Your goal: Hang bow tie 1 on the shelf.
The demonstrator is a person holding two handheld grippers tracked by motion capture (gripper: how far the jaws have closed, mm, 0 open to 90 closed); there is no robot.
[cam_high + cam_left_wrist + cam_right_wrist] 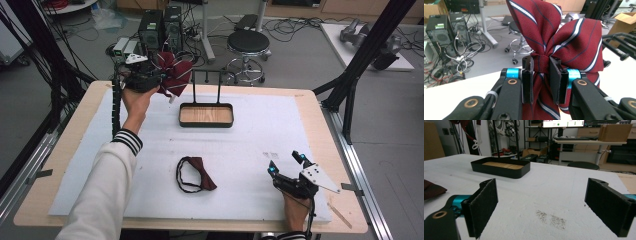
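While we look down from the high view, we see the left hand-held gripper (159, 80) lifted up at the far left corner of the desk (310, 107). It is clenched on a red striped bow tie (176, 74). In the left gripper view, its two black jaws pinch the knot in the middle of that bow tie (564, 42), and the red wings with white and dark lines spread out above them.

Just to the right of it stands a black tray (206, 115) with a wooden bottom and a thin black frame rising from its far side. The tray sits on the white mat (250, 150) that covers most of the desk.

Nearer to us, in the middle of the mat, lies a second dark red bow tie (196, 173) with a black strap curled in a loop.

The right hand-held gripper (286, 164) rests low at the near right of the mat. Its jaws stand wide apart and hold nothing. In the right gripper view we see the tray (500, 168) far ahead between them.
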